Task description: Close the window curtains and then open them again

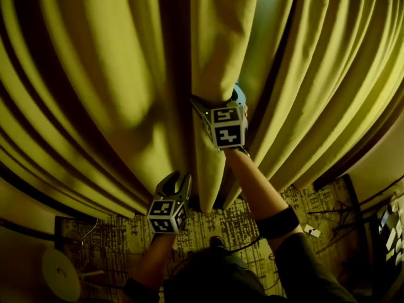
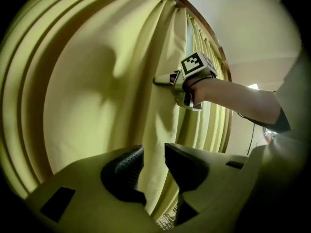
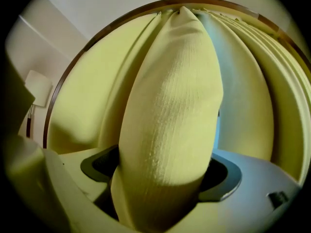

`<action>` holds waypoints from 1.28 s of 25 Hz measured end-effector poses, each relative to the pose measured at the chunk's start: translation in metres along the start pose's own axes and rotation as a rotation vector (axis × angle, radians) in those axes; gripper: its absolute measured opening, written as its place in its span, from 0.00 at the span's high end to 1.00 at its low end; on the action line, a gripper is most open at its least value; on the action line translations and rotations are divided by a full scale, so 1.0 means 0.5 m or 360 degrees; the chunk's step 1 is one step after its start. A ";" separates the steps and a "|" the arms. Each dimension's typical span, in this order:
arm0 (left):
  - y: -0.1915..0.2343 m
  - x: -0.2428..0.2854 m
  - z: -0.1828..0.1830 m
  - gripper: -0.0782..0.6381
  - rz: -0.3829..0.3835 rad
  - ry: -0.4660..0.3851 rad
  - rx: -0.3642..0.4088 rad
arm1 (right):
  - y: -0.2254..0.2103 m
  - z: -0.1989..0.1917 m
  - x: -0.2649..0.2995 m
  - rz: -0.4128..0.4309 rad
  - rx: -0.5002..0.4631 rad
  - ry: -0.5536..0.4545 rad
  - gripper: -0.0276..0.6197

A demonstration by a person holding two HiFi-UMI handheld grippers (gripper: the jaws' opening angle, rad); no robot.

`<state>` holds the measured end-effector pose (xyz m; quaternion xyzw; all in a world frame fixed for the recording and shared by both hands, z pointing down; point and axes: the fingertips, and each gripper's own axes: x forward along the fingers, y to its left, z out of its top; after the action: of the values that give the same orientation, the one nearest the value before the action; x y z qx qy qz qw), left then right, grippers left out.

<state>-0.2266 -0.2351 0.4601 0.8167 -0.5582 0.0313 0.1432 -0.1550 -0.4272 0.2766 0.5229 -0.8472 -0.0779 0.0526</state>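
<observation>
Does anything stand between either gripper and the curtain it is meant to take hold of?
Nothing visible does. The left gripper faces the curtain with its jaws slightly apart and only open air ahead of them. The right gripper has a curtain fold filling the gap between its wide jaws.

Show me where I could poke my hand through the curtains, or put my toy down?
Poke through the thin blue slit between the curtain fold held by the right gripper and the right curtain. The carpet under the hem, between the person's arms, is bare. The floor's right edge is crowded with cables.
</observation>
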 end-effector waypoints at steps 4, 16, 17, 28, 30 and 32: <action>0.082 -0.011 0.065 0.54 0.0199 -0.0133 0.0020 | 0.034 0.015 0.041 0.0099 0.0010 -0.0020 0.17; 0.234 -0.103 0.229 0.23 0.0725 -0.0428 0.0220 | 0.035 0.011 0.097 0.0200 0.0045 -0.0063 0.18; 0.245 -0.105 0.238 0.23 0.0742 -0.0435 0.0228 | 0.034 0.009 0.096 0.0201 0.0047 -0.0061 0.18; 0.347 -0.051 0.339 0.16 0.0662 -0.0410 0.0273 | 0.059 0.036 0.078 0.0242 0.0074 -0.0078 0.18; 0.347 -0.026 0.344 0.16 0.0643 -0.0392 0.0299 | 0.054 0.038 0.077 0.0257 0.0076 -0.0083 0.18; 0.346 -0.008 0.346 0.16 0.0641 -0.0374 0.0306 | 0.047 0.032 0.081 0.0270 0.0073 -0.0084 0.19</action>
<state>-0.4062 -0.3361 0.3280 0.6968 -0.7169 0.0171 -0.0100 -0.1964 -0.4520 0.2657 0.4482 -0.8911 -0.0673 0.0247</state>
